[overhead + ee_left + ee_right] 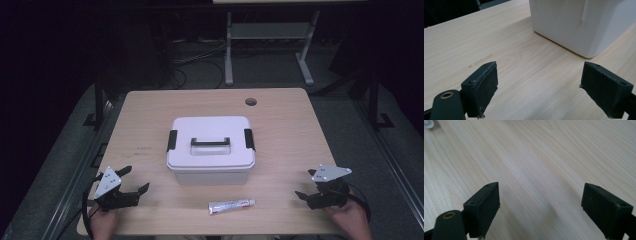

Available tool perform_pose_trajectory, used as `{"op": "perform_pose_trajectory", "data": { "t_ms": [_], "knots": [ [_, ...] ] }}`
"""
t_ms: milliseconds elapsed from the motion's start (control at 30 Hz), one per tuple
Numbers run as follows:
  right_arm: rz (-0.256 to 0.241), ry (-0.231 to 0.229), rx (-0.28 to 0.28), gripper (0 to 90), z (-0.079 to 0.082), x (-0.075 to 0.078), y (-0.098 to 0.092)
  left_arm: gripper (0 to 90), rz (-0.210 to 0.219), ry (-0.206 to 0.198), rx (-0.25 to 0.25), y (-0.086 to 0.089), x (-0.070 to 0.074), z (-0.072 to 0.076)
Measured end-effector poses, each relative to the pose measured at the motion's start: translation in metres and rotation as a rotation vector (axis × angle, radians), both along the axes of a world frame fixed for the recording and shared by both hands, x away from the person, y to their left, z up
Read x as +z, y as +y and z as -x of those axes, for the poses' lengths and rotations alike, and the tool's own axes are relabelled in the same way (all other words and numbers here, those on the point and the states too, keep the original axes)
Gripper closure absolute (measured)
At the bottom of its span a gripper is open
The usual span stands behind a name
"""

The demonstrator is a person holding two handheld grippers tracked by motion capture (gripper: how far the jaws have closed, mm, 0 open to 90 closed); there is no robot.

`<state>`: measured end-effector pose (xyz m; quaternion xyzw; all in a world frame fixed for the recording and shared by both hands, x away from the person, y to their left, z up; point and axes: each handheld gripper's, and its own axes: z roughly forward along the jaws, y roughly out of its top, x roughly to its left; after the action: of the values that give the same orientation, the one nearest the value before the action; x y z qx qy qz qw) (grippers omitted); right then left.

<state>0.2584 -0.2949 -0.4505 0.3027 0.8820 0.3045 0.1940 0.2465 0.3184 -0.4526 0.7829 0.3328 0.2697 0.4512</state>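
Note:
A white lidded box point(210, 148) with black side latches and a black handle stands in the middle of the wooden table point(280, 125). A small white tube point(231, 205) lies in front of it near the table's front edge. My left gripper point(136, 180) rests at the front left, open, its jaws wide apart over bare wood. In the left gripper view point(539, 90) a corner of the box point(574, 25) rises ahead to the right. My right gripper point(306, 184) sits at the front right, open and holding nothing; the right gripper view point(540, 208) has the tube's cap point(427, 123) at its top left.
A round cable hole point(251, 102) is in the table's far right part. Beyond the table stand a white desk frame point(265, 40) and cables on a dark floor. Bare wood lies on both sides of the box.

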Motion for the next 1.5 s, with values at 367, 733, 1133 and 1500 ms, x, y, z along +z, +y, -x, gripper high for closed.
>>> {"op": "perform_pose_trajectory", "data": {
  "t_ms": [367,733,1133,1500],
  "knots": [
    [0.054,0.034,0.068,15.1,-0.013,0.019,-0.005,13.6,-0.004,0.009,-0.010,0.000,-0.001,-0.001],
    [0.119,0.057,0.143,15.1,-0.029,0.046,0.001,13.6,0.012,0.008,-0.001,0.002,-0.002,-0.001],
    [0.190,0.087,0.222,15.5,-0.042,0.065,0.016,13.5,0.012,0.007,0.000,0.004,-0.002,-0.001],
    [0.249,0.079,0.299,15.5,-0.052,0.094,0.040,13.6,0.017,0.009,0.005,0.006,-0.003,-0.002]
  ]
}}
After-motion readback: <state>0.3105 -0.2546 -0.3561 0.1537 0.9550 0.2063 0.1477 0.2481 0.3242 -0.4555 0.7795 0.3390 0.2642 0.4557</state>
